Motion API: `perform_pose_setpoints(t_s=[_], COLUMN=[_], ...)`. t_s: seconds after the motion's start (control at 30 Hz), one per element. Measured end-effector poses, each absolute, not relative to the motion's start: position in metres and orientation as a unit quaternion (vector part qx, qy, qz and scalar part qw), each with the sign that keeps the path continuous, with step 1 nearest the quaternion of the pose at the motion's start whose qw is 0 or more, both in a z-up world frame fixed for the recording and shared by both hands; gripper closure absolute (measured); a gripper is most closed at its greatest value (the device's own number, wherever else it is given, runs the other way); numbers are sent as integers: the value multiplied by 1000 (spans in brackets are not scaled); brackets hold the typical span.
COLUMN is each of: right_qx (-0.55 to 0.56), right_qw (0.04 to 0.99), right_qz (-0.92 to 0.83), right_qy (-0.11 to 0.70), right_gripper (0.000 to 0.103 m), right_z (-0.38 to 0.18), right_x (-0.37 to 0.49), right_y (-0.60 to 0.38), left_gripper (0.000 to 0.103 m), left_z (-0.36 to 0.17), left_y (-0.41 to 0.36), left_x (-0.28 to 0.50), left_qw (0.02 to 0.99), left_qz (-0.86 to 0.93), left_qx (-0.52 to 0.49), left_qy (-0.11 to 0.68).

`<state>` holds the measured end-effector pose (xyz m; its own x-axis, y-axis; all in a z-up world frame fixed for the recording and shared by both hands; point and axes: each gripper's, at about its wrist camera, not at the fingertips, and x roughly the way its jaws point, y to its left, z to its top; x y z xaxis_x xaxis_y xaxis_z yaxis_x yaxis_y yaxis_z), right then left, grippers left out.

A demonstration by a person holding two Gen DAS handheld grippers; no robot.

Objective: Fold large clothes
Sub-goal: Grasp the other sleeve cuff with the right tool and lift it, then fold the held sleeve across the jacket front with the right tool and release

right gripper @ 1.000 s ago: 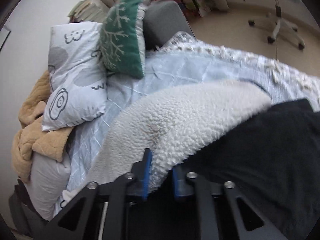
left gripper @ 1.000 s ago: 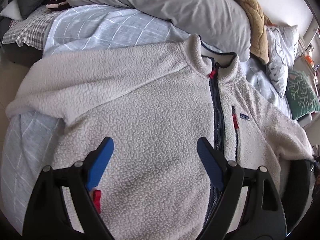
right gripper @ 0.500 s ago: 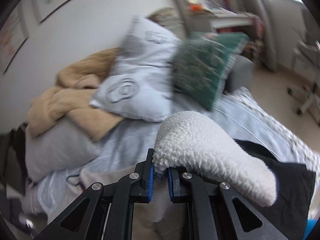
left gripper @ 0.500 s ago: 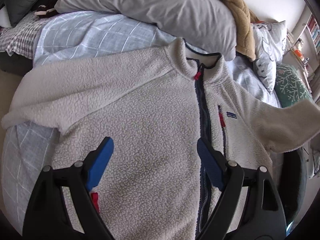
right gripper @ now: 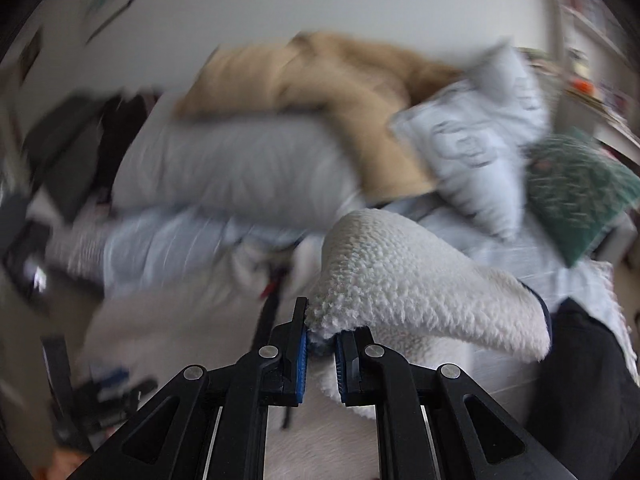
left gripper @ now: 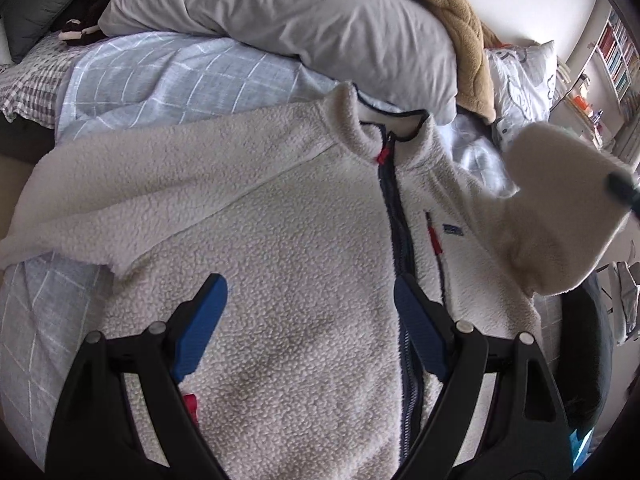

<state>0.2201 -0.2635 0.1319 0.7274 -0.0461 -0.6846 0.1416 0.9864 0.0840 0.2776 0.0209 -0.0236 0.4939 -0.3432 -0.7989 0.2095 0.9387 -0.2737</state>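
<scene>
A cream fleece jacket (left gripper: 288, 240) with a dark zipper lies front-up on the bed. Its left sleeve stretches out toward the bed's left edge. My left gripper (left gripper: 308, 320) hovers open over the jacket's lower front, nothing between its blue pads. My right gripper (right gripper: 320, 354) is shut on the right sleeve (right gripper: 404, 284) near its cuff. That sleeve (left gripper: 560, 208) is lifted off the bed and swung over the jacket's right shoulder. In the left wrist view only a dark tip of the right gripper shows at the right edge.
A grey pillow (left gripper: 280, 12) and a tan blanket (left gripper: 452, 20) pile up behind the collar. A printed pillow (right gripper: 476, 140) and a green cushion (right gripper: 576, 192) lie at the right. A black cloth (right gripper: 580, 380) lies by the bed's right edge. The checked bedsheet (left gripper: 160, 76) shows at the left.
My right gripper has lifted the right sleeve off the bed and carried it in over the jacket while rolling. The left gripper has stayed open over the jacket's front.
</scene>
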Motion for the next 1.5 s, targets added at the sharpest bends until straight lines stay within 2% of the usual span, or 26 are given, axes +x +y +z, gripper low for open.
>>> perform_pose_setpoints(t_s=[0.33,0.47,0.53,0.6,0.63,0.87,1.0,1.13,1.27,1.43,1.5], right_qx=[1,14,18,40,47,81,146,217,235,257,267], right_qw=[851,824,827,819,818,816,837,844,847,842,838], right_qz=[7,3,14,38,48,41,16,-29,-51,-61,-66], right_qy=[524,567,561,571,571,572,528,490,473,471,472], right_gripper=[89,81,66,38,35,32,32,32,36,37,37], right_z=[-39,-82,-80,-73,-68,-25,-10,-17,-29,-40,-46], right_x=[259,260,256,248,244,202,178,167,164,161,161], right_y=[-167,-164,-163,-165,-167,-207,-262,-313,-339,-358,-366], left_gripper=[18,18,18,18,18,18,18,18,18,18,24], left_z=[-45,-46,-45,-43,-42,-31,-30,-36,-42,-57,-57], left_y=[39,37,35,32,30,-11,-55,-110,-158,-176,-167], left_x=[284,284,284,283,282,260,241,224,221,234,237], left_qw=[852,849,851,852,853,859,852,846,849,839,848], left_qz=[-130,-132,-132,-131,-132,-162,-200,-231,-232,-223,-210], left_qx=[-70,-69,-61,-51,-47,28,80,161,221,225,208], left_qy=[503,507,505,504,503,485,477,452,420,443,440])
